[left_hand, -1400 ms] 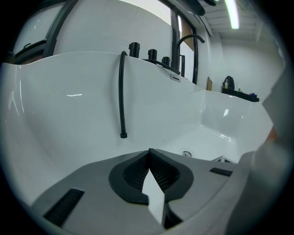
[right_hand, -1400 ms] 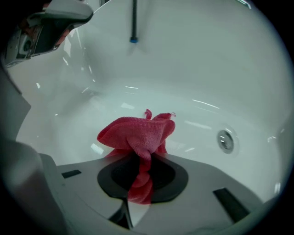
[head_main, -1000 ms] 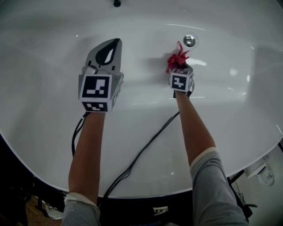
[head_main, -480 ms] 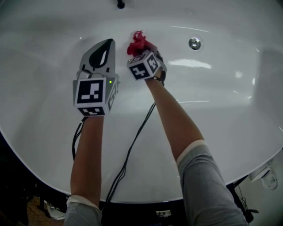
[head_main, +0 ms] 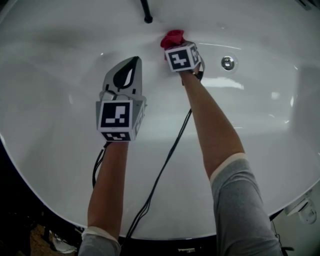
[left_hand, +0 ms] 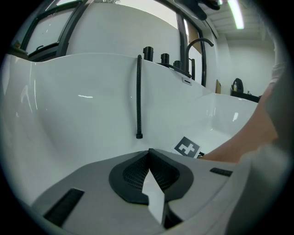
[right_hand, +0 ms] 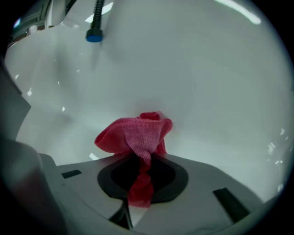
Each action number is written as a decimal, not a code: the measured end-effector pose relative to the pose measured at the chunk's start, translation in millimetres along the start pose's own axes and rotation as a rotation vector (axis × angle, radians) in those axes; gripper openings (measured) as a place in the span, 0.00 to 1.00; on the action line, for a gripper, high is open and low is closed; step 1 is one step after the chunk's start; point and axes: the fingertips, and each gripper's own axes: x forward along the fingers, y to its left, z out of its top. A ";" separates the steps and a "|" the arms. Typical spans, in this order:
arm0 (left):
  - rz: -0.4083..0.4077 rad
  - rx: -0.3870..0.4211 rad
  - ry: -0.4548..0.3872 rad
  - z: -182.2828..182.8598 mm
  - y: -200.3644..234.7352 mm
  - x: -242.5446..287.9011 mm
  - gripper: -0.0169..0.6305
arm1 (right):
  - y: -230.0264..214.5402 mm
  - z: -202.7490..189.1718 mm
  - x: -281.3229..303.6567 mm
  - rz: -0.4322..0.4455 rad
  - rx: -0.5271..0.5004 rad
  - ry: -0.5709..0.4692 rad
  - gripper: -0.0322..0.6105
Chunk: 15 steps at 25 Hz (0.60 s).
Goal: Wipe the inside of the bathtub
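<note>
Two grippers work inside one white bathtub (head_main: 60, 75), each with one black-and-white marker cube (head_main: 116, 115). Right gripper (right_hand: 140, 158) clenched on one red cloth (right_hand: 135, 133), which is bunched against the tub's inner surface between one black hose (head_main: 146, 12) and one round drain (head_main: 227, 62). Left gripper (head_main: 134, 60) jaws pressed together, empty, apart from the cloth.

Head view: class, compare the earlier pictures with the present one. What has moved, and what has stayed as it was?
The right gripper, shut on the red cloth throughout, swept it left, away from the drain, then up the far wall of the bathtub towards the end of the black hose. The left gripper stayed shut and empty in about the same place. Nothing was let go.
</note>
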 end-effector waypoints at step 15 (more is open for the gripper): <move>0.007 0.004 -0.023 34.2 15.0 -11.1 0.04 | -42.6 41.8 -30.6 -0.001 0.379 -0.020 0.13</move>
